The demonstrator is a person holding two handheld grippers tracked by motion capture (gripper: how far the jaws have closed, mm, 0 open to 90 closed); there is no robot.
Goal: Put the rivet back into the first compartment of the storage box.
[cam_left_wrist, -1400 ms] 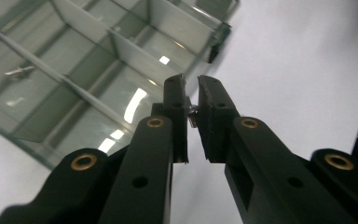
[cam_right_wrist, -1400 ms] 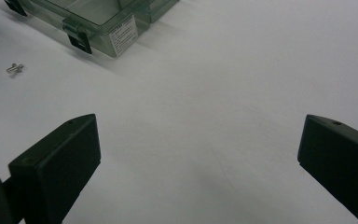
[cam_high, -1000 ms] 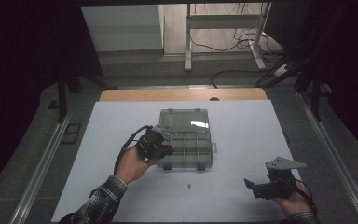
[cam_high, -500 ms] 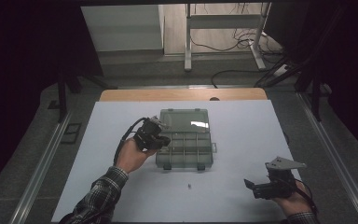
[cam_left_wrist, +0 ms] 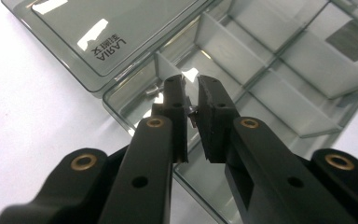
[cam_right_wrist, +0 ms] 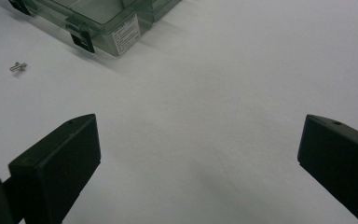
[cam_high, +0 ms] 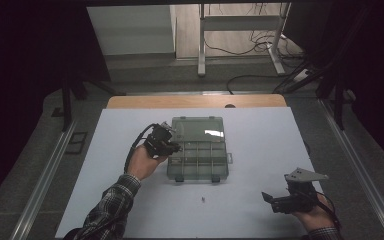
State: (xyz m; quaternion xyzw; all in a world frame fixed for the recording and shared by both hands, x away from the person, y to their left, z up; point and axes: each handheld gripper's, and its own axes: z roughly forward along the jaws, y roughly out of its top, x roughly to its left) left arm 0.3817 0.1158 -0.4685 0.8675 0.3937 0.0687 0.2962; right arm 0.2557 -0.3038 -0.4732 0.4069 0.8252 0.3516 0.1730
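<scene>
When you look down from the high view, a see-through grey plastic box with many small rooms [cam_high: 199, 152] lies open in the middle of the white table [cam_high: 260, 150], its flat lid folded back on the far side. The left gripper [cam_high: 172, 148] hangs over the box's near-left corner, and a tiny silver screw lying loose [cam_high: 203, 199] sits on the table just in front of the box. The right gripper [cam_high: 269, 199] rests near the table's front right, well apart from the box. From the left gripper view, the two black jaws are almost shut, and a small shiny metal screw [cam_left_wrist: 192, 113] is pinched between the pads [cam_left_wrist: 209, 109], right over a corner room of the box where another little silver screw [cam_left_wrist: 152, 91] lies. I think the pinched screw is very light, hard and slippery, so it could slip or pop out; a soft grip across its middle looks best. From the right gripper view, the black jaws stand wide apart with nothing between them, over bare table, and the loose screw shows far off near the box's front clasps [cam_right_wrist: 81, 39].
</scene>
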